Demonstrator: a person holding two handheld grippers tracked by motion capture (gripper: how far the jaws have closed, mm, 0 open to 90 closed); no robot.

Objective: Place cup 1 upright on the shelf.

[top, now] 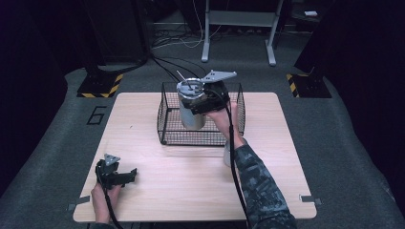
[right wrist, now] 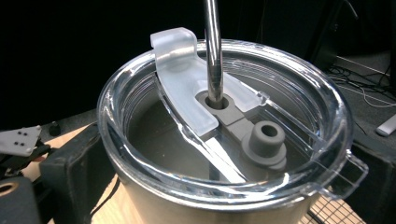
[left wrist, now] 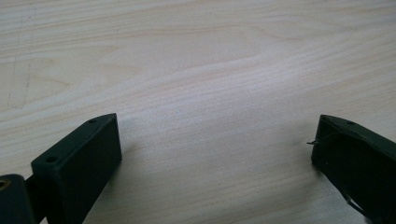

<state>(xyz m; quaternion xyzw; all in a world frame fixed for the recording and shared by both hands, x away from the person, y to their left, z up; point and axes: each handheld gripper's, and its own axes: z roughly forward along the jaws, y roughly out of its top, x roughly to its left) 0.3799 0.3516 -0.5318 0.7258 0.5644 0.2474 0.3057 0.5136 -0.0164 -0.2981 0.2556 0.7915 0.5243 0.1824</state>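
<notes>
High view: the right gripper [top: 203, 102] has its jaws clamped on a steel tumbler [top: 191, 107], upright, held over the wire basket [top: 167, 125] at the far middle of the desk [top: 191, 191]. The right forearm reaches forward; the left gripper [top: 125, 175] rests near the desk's front left corner, well apart.

Left gripper view: jaws spread wide over bare desk.

Right gripper view: jaws flank the tumbler under its clear lid [right wrist: 224, 135]; the metal straw [right wrist: 213, 51] stands vertical. Judged next: lowering straight down.
</notes>
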